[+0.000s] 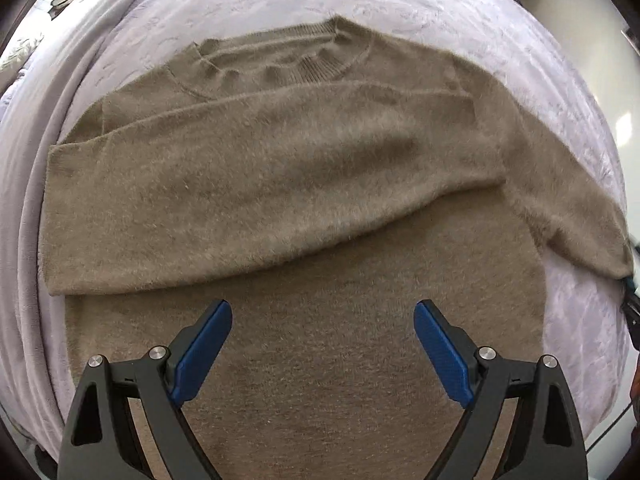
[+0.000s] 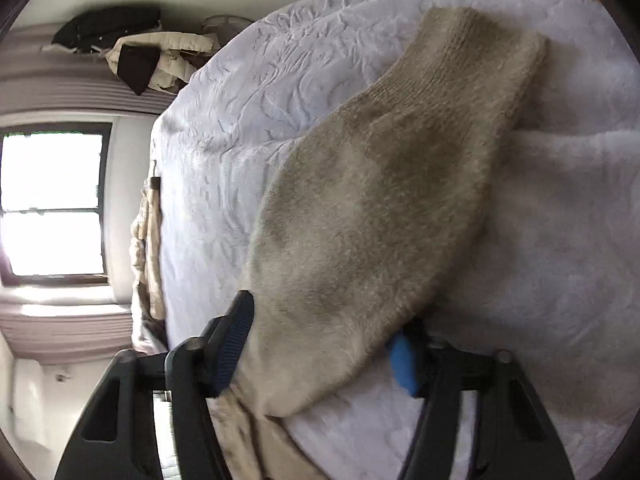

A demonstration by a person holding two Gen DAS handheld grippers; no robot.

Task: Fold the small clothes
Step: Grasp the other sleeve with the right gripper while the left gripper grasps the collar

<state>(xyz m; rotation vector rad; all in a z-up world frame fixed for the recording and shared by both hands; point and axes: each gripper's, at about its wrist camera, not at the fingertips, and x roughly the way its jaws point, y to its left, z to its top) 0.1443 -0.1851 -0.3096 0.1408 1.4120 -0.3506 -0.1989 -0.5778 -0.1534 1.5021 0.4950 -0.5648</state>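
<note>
Spread left gripper (image 1: 323,354) hovers over sweater (image 1: 280,184) on bedspread (image 1: 248,4).

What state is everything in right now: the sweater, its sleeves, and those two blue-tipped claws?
Sweater: flat on the bedspread.
Folded sleeve: laid across the chest.
Other sleeve: still unfolded, between the right gripper's fingers.
Left gripper: open, empty.
Right gripper: open around that sleeve.

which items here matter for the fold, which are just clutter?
In play:
- tan sweater, one sleeve already folded across the body
- its other sleeve, lying between the open fingers of the right hand-held gripper
- left hand-held gripper, open over the lower body
- white bedspread as work surface

Lying about:
- cream jacket beyond the bed
- beige garment hanging off the bed edge
</note>
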